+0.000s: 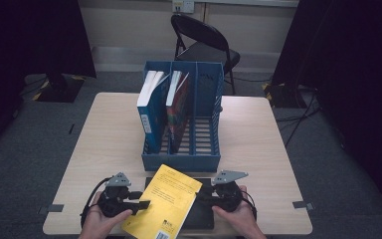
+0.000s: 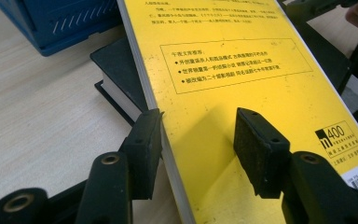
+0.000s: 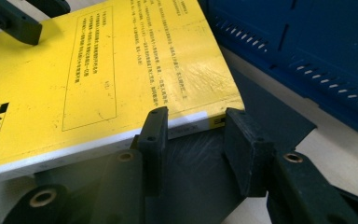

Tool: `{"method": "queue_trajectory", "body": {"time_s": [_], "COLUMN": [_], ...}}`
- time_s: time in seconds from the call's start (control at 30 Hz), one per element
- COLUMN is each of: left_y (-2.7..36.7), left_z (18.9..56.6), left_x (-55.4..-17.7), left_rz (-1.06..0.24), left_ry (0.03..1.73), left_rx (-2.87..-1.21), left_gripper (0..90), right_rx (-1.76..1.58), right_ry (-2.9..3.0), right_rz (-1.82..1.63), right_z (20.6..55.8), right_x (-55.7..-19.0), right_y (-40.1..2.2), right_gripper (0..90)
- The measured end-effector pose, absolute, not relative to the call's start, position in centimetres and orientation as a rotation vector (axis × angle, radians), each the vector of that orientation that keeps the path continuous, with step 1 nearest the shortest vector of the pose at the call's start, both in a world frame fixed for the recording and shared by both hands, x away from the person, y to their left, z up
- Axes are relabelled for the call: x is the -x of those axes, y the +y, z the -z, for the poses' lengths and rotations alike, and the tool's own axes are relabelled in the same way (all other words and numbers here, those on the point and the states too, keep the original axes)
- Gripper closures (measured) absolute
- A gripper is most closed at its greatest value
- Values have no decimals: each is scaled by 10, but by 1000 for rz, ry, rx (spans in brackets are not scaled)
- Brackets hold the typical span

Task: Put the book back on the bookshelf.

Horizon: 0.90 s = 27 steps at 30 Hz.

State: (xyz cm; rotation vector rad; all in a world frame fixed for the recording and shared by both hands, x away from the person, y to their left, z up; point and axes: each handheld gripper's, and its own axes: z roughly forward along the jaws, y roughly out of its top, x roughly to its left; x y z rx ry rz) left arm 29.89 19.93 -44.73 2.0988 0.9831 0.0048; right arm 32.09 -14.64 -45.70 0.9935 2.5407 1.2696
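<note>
**Ana:** Fingertips first: the left gripper [image 1: 140,203] has one pad [image 2: 144,140] under the long edge of the yellow book [image 1: 163,205] and the other pad [image 2: 256,149] above the cover. I see a gap there, so I judge the jaws parted, straddling the edge and not yet pinching.

**Ben:** And the right gripper [image 1: 203,197]?

**Ana:** Its jaws stand apart too, framing the book's spine corner [image 3: 214,119] from the other side. One pad [image 3: 153,133] sits close to the edge, but I cannot tell whether it touches.

**Ben:** So where does the book lie?

**Ana:** Near the table's [image 1: 258,149] front edge, askew on a black book [image 1: 201,214] lying flat, between the two hands. That raised, overhanging edge is probably why the grippers come at it from both sides: a jaw can slip beneath.

**Ben:** Beyond that?

**Ana:** The blue file holder [image 1: 181,159], open front just behind the yellow book. Two books stand in its left and middle slots, a blue book [image 1: 148,107] and a red one [image 1: 178,107]; the right slot [image 1: 204,132] is free, which looks like the destination.

**Ben:** Farther off?

**Ana:** A folding chair [image 1: 204,42] behind the table.
</note>
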Motion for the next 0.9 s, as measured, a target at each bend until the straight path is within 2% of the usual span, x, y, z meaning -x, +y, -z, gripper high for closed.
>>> {"method": "queue_trajectory", "body": {"time_s": [0.07, 0.1, 0.2, 0.27, 0.33, 0.43, 0.7, 0.9], "left_y": [198, 198, 197, 196, 196, 192, 188, 191], "left_z": [448, 448, 448, 447, 448, 450, 449, 448], "left_x": [-302, -304, -311, -317, -322, -323, -319, -310], "left_rz": [-12, -23, -75, -88, -99, -41, -48, -33], "left_ry": [987, 991, 1004, 997, 1008, 929, 985, 979], "left_rx": [-2093, -2095, -2088, -2089, -2077, -2074, -2068, -2083], "left_gripper": [489, 447, 447, 490, 482, 539, 524, 550], "right_rx": [-1005, -1004, -1001, -999, -994, -994, -1014, -1038], "right_ry": [2536, 2526, 2528, 2530, 2526, 2529, 2540, 2530], "right_rz": [-1274, -1264, -1262, -1267, -1264, -1268, -1258, -1234], "right_z": [458, 459, 459, 459, 459, 459, 458, 457], "right_x": [-320, -318, -317, -315, -313, -313, -316, -324], "right_y": [-147, -147, -146, -146, -145, -145, -144, -142], "right_gripper": [605, 606, 604, 594, 596, 590, 586, 598]}}
